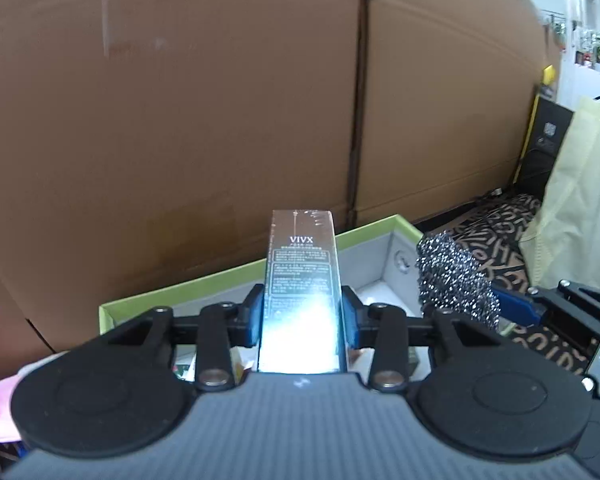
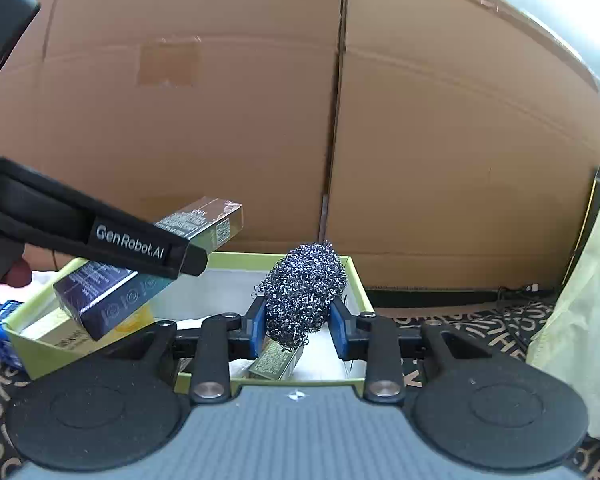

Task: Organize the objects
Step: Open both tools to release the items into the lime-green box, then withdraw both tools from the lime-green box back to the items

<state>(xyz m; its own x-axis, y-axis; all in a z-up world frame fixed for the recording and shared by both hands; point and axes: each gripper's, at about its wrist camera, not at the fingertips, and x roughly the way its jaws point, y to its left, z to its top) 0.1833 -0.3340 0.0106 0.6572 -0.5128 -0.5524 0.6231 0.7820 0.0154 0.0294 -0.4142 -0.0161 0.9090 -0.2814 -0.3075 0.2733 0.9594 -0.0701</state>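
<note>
My left gripper [image 1: 303, 316] is shut on a tall dark glossy carton [image 1: 302, 280] printed VIVX, held over a green-rimmed tray [image 1: 204, 282]. In the right wrist view that carton [image 2: 148, 268] hangs tilted over the tray's left half, with the left gripper's black arm [image 2: 132, 244] across it. My right gripper [image 2: 298, 324] is shut on a steel wool scouring ball [image 2: 302, 294], above the tray [image 2: 358, 280] near its right end. The same ball [image 1: 456, 280] shows at the right of the left wrist view, beside the right gripper's blue pad [image 1: 518, 308].
A large cardboard box [image 2: 340, 120] walls off the back. Inside the tray lie a yellow packet [image 2: 56, 330] and a small olive box [image 2: 276, 360]. A patterned mat [image 2: 480, 328] covers the floor, and a pale yellow bag [image 2: 580, 320] stands at the right.
</note>
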